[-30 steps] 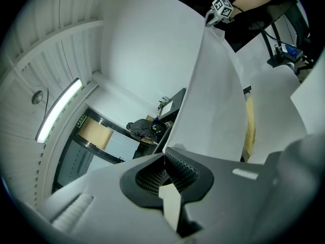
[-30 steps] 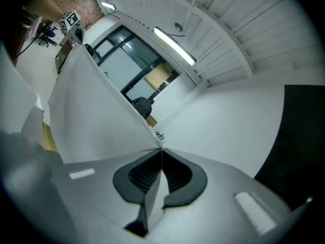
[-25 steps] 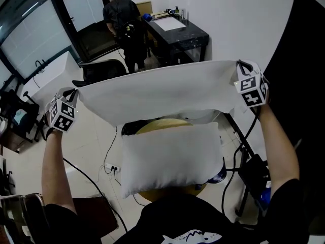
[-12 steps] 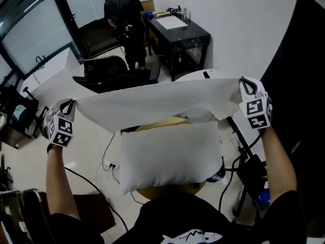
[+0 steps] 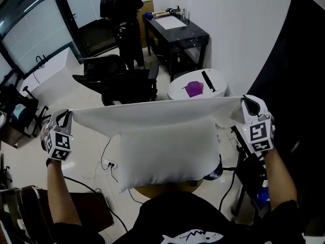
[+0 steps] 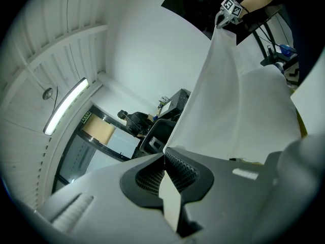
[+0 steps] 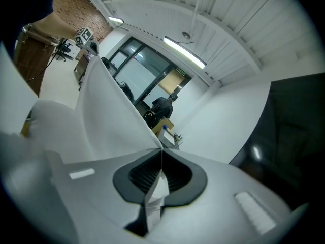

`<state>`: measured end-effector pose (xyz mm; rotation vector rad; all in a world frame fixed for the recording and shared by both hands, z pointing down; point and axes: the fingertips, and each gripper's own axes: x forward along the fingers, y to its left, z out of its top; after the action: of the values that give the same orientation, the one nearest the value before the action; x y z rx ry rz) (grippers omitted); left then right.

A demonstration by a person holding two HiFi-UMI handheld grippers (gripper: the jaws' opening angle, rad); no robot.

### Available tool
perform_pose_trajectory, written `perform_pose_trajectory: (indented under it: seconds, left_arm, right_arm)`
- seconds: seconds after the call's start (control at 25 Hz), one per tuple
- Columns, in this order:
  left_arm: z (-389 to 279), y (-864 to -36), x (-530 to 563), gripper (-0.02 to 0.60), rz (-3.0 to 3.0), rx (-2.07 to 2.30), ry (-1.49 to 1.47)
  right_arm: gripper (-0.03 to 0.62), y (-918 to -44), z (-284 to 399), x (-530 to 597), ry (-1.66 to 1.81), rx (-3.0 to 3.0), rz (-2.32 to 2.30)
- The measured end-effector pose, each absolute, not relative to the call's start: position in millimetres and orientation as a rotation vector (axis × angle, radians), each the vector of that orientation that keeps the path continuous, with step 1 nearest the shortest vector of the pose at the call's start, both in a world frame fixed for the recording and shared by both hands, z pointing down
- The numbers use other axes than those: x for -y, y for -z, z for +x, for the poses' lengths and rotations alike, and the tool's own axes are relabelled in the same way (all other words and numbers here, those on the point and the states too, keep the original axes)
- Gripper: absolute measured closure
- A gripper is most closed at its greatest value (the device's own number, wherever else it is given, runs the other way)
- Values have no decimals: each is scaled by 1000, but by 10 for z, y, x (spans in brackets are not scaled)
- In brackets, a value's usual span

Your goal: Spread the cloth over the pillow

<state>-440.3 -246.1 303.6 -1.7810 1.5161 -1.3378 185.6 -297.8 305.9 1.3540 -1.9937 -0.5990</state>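
A white cloth [image 5: 152, 112] hangs stretched between my two grippers, just above the far edge of a white pillow [image 5: 167, 154] that lies in front of me. The left gripper [image 5: 65, 117] is shut on the cloth's left corner, the right gripper [image 5: 247, 102] is shut on its right corner. In the left gripper view the cloth [image 6: 228, 100] runs from the shut jaws away to the right gripper [image 6: 223, 15]. In the right gripper view the cloth [image 7: 109, 113] runs from the jaws toward the left gripper [image 7: 87, 40]. The pillow's support is mostly hidden under it.
A round white table [image 5: 198, 85] with a purple thing [image 5: 193, 89] and a dark pen stands beyond the cloth. Black office chairs [image 5: 122, 80] stand at the left of it. A black desk [image 5: 177, 34] and a person [image 5: 119, 9] are further back. Cables lie on the floor [image 5: 109, 164].
Both grippers have come down and toward me with the cloth. Its taut edge has dropped from well above the pillow to the pillow's far edge, uncovering the round table behind.
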Motion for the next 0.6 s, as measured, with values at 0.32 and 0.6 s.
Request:
perform_pose_trajectory:
  seconds: [0.32, 0.6]
  left_arm:
    - [-4345, -3187, 1882, 581, -1783, -1517, 1355]
    - [-4303, -3557, 1183, 581, -1825, -1561, 1394]
  right_arm:
    - [580, -3183, 1917, 2430, 615, 2006, 1249]
    - [580, -3364, 1938, 1892, 576, 2060, 1231]
